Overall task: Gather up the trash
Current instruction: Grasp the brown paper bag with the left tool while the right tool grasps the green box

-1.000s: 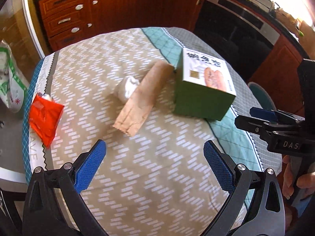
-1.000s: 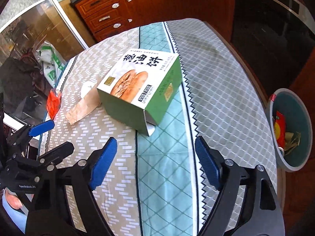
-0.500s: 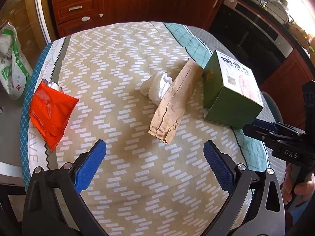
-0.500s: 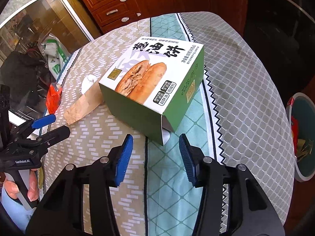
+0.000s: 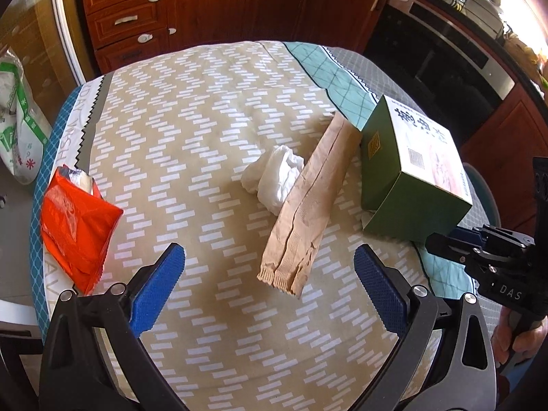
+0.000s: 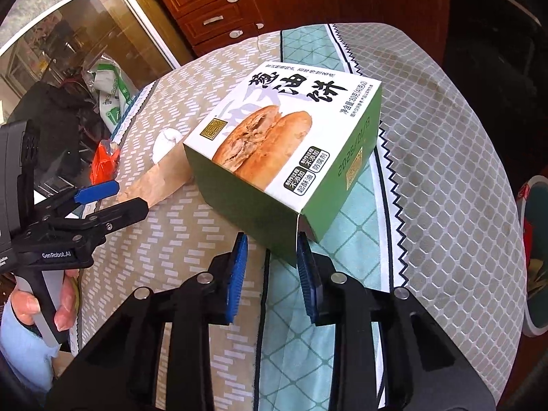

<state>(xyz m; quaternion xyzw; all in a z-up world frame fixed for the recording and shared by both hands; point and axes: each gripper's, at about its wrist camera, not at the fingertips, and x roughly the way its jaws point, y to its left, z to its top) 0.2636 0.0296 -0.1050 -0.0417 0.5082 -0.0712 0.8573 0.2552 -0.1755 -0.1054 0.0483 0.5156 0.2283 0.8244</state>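
A green and white pastry box (image 6: 287, 157) lies on the round table; it also shows in the left wrist view (image 5: 411, 178). My right gripper (image 6: 270, 257) is half closed, its blue pads on either side of the box's near corner, not clamped. A brown paper bag (image 5: 308, 205), a crumpled white tissue (image 5: 274, 178) and a red wrapper (image 5: 75, 222) lie on the tablecloth. My left gripper (image 5: 267, 287) is wide open and empty, just in front of the bag's near end.
A teal trash bin (image 6: 534, 257) with wrappers stands on the floor right of the table. Wooden cabinets (image 5: 205, 10) and a dark oven (image 5: 445, 58) stand behind. A white and green sack (image 5: 17, 130) sits on the floor at left.
My right gripper moved forward to the box's near corner and its jaws narrowed from wide open. My left gripper shifted so the paper bag sits nearer its centre; it stays open.
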